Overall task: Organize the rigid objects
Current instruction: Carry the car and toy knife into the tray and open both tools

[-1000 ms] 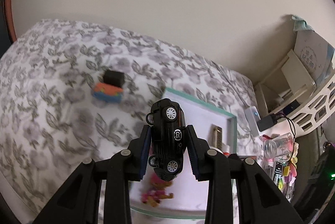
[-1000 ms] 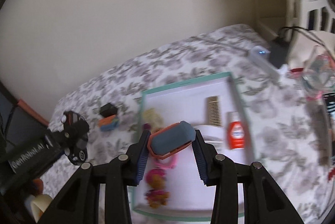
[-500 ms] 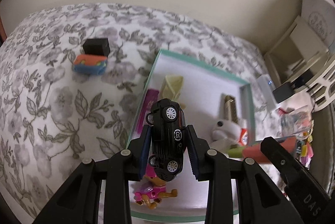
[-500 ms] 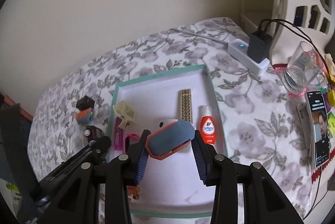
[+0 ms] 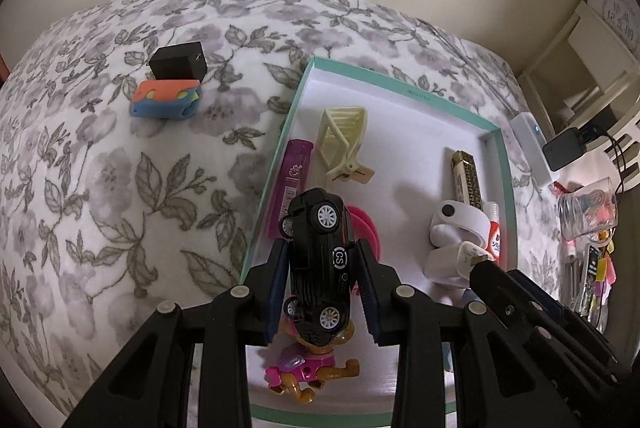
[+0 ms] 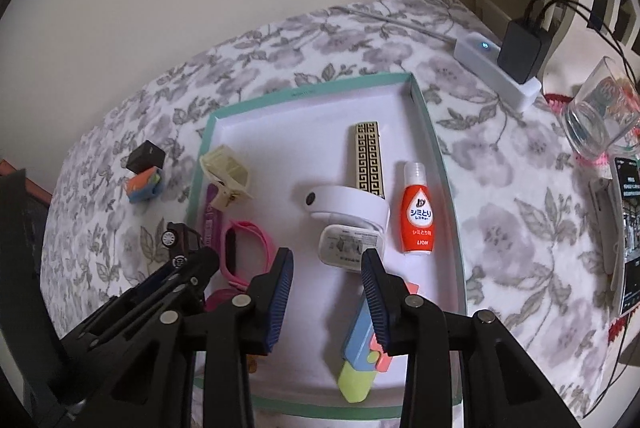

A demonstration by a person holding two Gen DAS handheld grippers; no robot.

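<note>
Your left tool (image 5: 322,270) pinches the black toy car (image 5: 318,264); your right tool (image 6: 326,284) is spread above the tray (image 6: 438,164).

Floral-covered bed (image 5: 120,188) bearing teal-rimmed tray (image 5: 394,80), black cube (image 5: 178,59), orange-blue block (image 5: 166,99), white power strip (image 6: 496,70).

Black toy car (image 5: 320,260) held wheels-sideways above the teal-rimmed tray (image 5: 400,84).

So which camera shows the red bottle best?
The right wrist view: the red bottle lies fully visible in the tray, label readable. In the left wrist view only a sliver of it shows at the tray's right wall, behind the white items.
</note>
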